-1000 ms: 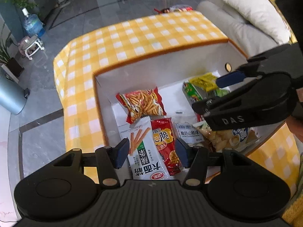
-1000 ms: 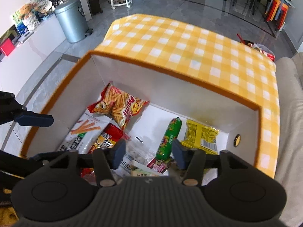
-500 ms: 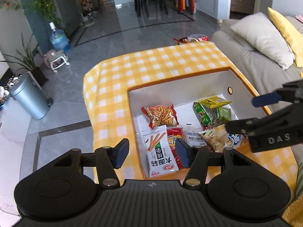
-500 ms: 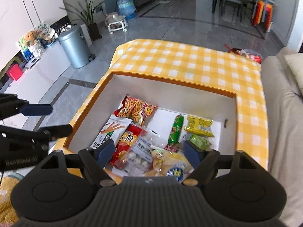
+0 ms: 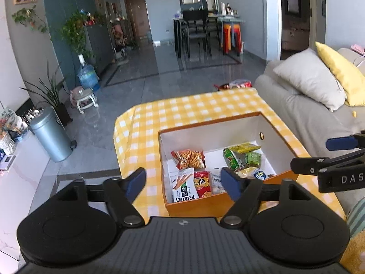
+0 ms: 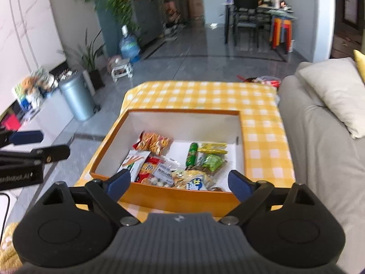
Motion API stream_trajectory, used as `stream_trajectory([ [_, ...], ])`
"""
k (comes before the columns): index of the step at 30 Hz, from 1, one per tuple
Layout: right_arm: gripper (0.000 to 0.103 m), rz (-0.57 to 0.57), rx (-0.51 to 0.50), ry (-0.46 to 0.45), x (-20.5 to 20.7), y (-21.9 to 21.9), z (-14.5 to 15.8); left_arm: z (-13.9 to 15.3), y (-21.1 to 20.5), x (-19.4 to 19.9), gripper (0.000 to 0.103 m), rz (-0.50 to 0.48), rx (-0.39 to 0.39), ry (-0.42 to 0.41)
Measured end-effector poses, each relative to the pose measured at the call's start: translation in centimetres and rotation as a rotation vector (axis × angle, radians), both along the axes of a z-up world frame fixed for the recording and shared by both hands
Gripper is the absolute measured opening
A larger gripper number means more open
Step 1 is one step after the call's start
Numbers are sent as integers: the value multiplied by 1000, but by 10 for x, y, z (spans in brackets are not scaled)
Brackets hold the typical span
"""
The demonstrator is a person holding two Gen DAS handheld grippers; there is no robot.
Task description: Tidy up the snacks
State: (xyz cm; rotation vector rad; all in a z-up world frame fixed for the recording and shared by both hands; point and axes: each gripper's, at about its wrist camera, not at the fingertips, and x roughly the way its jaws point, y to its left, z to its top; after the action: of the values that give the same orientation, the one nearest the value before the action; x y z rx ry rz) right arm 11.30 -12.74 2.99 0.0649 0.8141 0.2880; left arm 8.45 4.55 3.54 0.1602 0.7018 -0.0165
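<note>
An orange box with white inside walls (image 5: pixel 205 132) (image 6: pixel 182 123) stands on a yellow checked tablecloth (image 5: pixel 194 107) (image 6: pixel 205 93). It holds several snack packs: an orange chip bag (image 5: pixel 188 158) (image 6: pixel 154 142), a breadstick pack (image 5: pixel 183 185) (image 6: pixel 134 161), a red pack (image 5: pixel 202 183), a green sausage (image 6: pixel 192 154), a yellow pack (image 6: pixel 213 148). My left gripper (image 5: pixel 183 183) is open and empty, above and before the box. My right gripper (image 6: pixel 179 182) is open and empty, also back from the box; it shows at the right of the left wrist view (image 5: pixel 328 159).
A grey sofa (image 6: pixel 324 141) with a cushion (image 5: pixel 308 77) runs along the right. A metal bin (image 5: pixel 51 134), a water bottle (image 5: pixel 87 76) and a small stool (image 6: pixel 121 67) stand on the floor to the left. Dining chairs (image 5: pixel 196 29) stand far back.
Both grippers have pulled up and back from inside the box, so the box looks smaller and the room shows. Both jaws have opened wider.
</note>
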Motion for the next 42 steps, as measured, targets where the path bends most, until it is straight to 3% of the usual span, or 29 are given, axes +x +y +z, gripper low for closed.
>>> stream_trajectory([
  [8, 93, -51, -29, -95, -40, -5, 5, -5, -10, -24, 90, 54, 14, -37],
  [11, 93, -55, -40, -115, -48, 1, 0, -9, -9, -23, 90, 69, -23, -23],
  [24, 93, -59, -41, -85, -38, 16, -24, -32, -11, -12, 90, 94, -56, 74],
  [42, 93, -73, -36, -81, -32, 17, -29, -36, -13, -10, 90, 96, -58, 102],
])
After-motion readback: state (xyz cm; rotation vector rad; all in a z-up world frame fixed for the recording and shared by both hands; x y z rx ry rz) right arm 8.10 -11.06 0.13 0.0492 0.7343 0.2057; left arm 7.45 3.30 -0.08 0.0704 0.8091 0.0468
